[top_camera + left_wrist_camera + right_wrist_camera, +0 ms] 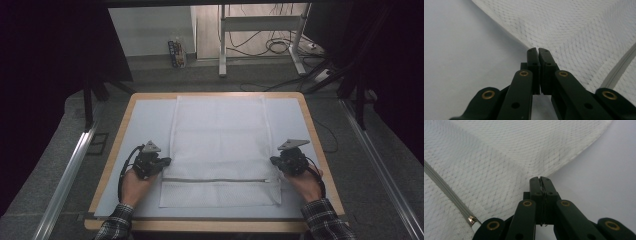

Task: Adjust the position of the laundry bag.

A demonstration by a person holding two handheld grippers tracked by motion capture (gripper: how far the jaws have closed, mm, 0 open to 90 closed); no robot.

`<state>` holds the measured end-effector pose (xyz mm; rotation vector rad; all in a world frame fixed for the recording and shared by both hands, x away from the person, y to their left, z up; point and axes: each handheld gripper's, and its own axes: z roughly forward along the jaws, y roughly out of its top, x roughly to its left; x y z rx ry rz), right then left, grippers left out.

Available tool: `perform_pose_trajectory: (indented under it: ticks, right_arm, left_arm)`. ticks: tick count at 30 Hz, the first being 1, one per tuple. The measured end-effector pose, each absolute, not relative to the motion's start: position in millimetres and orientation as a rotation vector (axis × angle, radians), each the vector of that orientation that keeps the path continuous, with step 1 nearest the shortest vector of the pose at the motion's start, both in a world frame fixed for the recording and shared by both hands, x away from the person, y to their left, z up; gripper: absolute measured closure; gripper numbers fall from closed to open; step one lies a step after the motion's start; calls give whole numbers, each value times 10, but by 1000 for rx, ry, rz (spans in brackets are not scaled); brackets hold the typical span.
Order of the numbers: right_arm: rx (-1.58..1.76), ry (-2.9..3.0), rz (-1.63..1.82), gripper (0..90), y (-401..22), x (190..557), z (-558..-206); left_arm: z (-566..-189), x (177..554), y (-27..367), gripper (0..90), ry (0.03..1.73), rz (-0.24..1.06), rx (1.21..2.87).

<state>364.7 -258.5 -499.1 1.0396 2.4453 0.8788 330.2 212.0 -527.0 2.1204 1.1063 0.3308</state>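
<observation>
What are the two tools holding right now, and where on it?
Both grip the white mesh bag: the left tool pinches its left side edge, the right tool its right side edge, just above the zipper.

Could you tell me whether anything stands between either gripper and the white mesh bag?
Nothing visible does. The left gripper is shut at the left edge of the mesh bag, and the right gripper is shut at its right edge.
</observation>
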Motion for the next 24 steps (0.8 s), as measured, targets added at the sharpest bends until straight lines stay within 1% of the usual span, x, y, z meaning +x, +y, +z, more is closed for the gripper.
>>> perform_pose_trajectory:
  ticks: [9,24]
  right_arm:
    - [1055,2476,883,881,-2613,3507,-4965]
    - [1052,2518,868,879,-2673,3323,-4985]
  left_arm:
    - [-5220,3136,2060,881,1067,355,2173]
    - [-5237,2962,2052,876,1068,325,2197]
